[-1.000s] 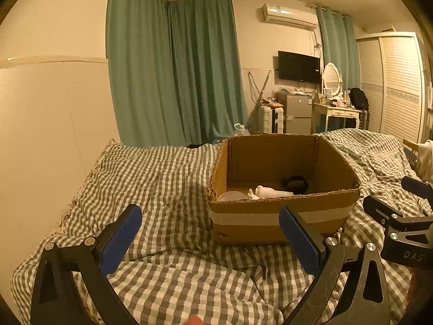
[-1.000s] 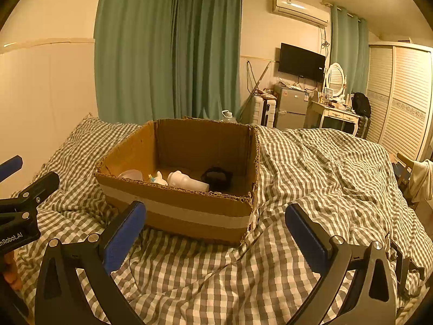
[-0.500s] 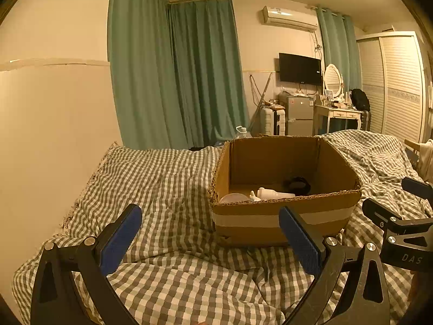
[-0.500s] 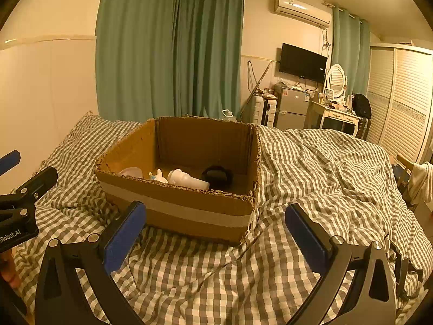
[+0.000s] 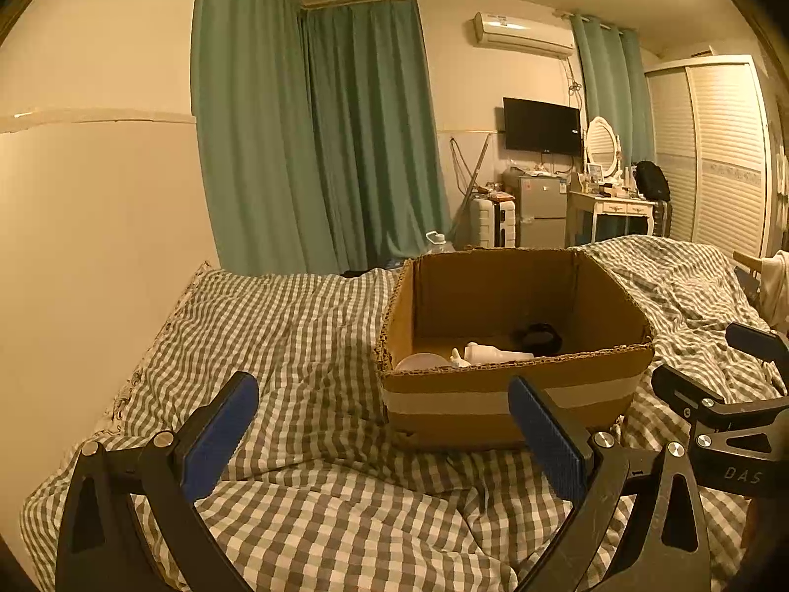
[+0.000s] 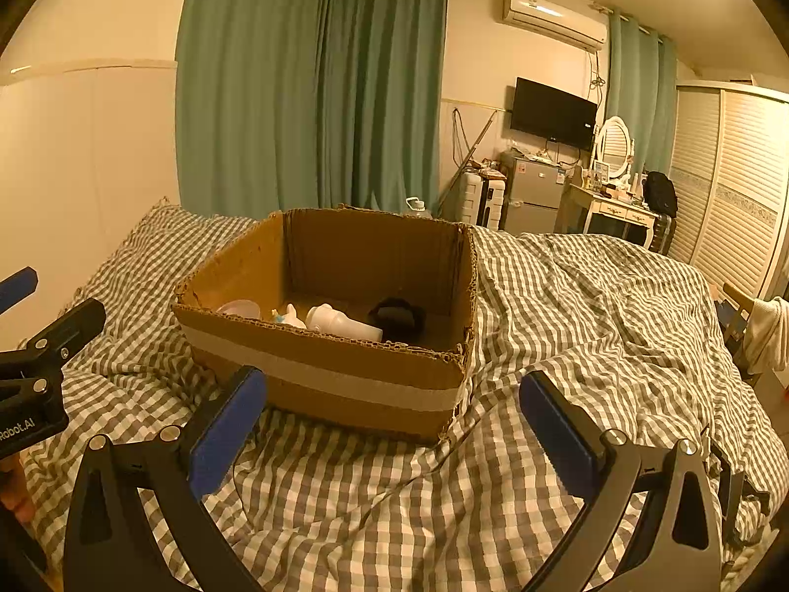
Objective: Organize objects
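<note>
An open cardboard box (image 5: 513,394) with a pale tape band sits on the checked bedspread; it also shows in the right wrist view (image 6: 325,375). Inside lie a white bottle (image 6: 342,321), a pale bowl (image 6: 240,308), a small white item (image 6: 291,316) and a dark round object (image 6: 397,316). My left gripper (image 5: 382,436) is open and empty, in front of the box's left corner. My right gripper (image 6: 392,424) is open and empty, in front of the box's right part. Each gripper shows at the edge of the other's view.
The checked bedspread (image 6: 591,325) is rumpled, with folds to the right of the box. A cream wall (image 5: 98,246) runs along the bed's left side. Green curtains (image 5: 320,148), a small fridge (image 6: 532,197), a dressing table (image 6: 616,207) and a wardrobe (image 6: 735,182) stand beyond.
Both views have tilted up slightly and drawn back a little, so the box sits lower in frame. Both grippers stay open; nothing in the box has moved.
</note>
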